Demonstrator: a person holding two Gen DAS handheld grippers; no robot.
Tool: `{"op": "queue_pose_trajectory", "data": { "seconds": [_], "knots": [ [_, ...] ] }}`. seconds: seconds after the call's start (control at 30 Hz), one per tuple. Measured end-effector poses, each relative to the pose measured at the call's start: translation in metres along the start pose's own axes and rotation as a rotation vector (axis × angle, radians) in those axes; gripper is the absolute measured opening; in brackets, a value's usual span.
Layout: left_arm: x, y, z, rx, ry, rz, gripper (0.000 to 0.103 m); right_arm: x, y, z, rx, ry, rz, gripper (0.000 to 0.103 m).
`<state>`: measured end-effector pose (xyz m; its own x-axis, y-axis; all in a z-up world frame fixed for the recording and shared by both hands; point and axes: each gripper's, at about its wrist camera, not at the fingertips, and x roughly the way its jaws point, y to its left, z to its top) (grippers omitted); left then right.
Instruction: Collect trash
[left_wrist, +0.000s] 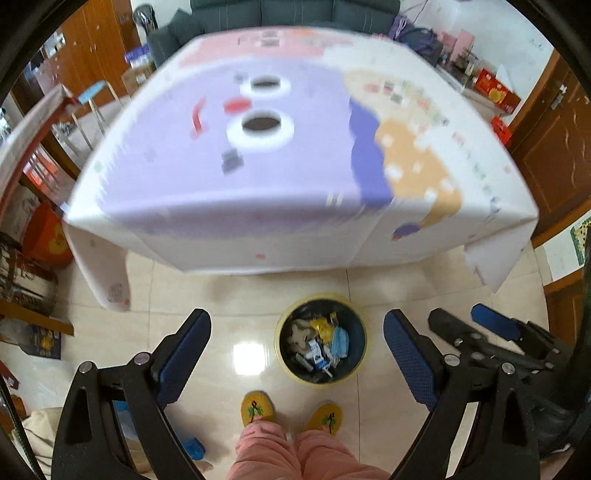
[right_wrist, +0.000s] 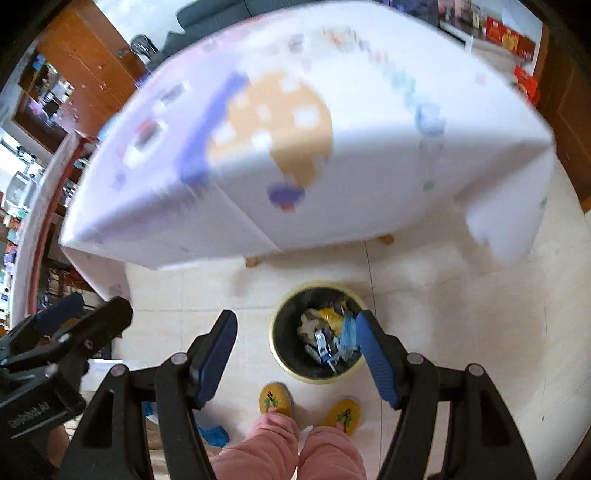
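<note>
Both views blurred. Left tool (left_wrist: 297, 354) spread wide, nothing between its blue pads; right tool (right_wrist: 297, 354) likewise wide and empty. Trash bin (left_wrist: 320, 378) on the tiled floor, between the worktop (left_wrist: 280, 206) at 12 o'clock and yellow slippers (left_wrist: 258, 408) at 6. Bin holds wrappers and a blue face mask (left_wrist: 340, 341). Worktop cloth carries a red scrap (left_wrist: 236, 106).
</note>
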<state>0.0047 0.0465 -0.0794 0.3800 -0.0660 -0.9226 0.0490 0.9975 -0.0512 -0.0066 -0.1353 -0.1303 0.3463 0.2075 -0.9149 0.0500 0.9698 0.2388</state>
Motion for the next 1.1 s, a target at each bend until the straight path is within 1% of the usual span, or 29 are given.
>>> {"op": "queue_pose_trajectory", "data": {
  "seconds": [0.17,0.3,0.47,0.77,0.9,1.1],
  "knots": [
    [-0.043,-0.001,0.011,-0.024,-0.070,0.015,0.094,-0.050,0.006,0.019,-0.018,-0.069,0.021,0.067],
    [-0.073,-0.004,0.015,-0.055,-0.119,0.026,0.094,-0.082,0.011,0.026,-0.037,-0.123,0.042,0.067],
    [-0.095,-0.011,0.019,-0.064,-0.157,0.056,0.093,-0.111,0.019,0.028,-0.068,-0.184,0.050,0.067],
    [-0.115,-0.013,0.022,-0.085,-0.196,0.087,0.093,-0.133,0.025,0.028,-0.101,-0.224,0.057,0.068],
    [-0.119,-0.012,0.024,-0.093,-0.202,0.091,0.093,-0.142,0.029,0.030,-0.119,-0.257,0.054,0.068],
    [-0.119,-0.011,0.026,-0.094,-0.207,0.096,0.093,-0.146,0.032,0.033,-0.135,-0.276,0.050,0.068]
  ]
}}
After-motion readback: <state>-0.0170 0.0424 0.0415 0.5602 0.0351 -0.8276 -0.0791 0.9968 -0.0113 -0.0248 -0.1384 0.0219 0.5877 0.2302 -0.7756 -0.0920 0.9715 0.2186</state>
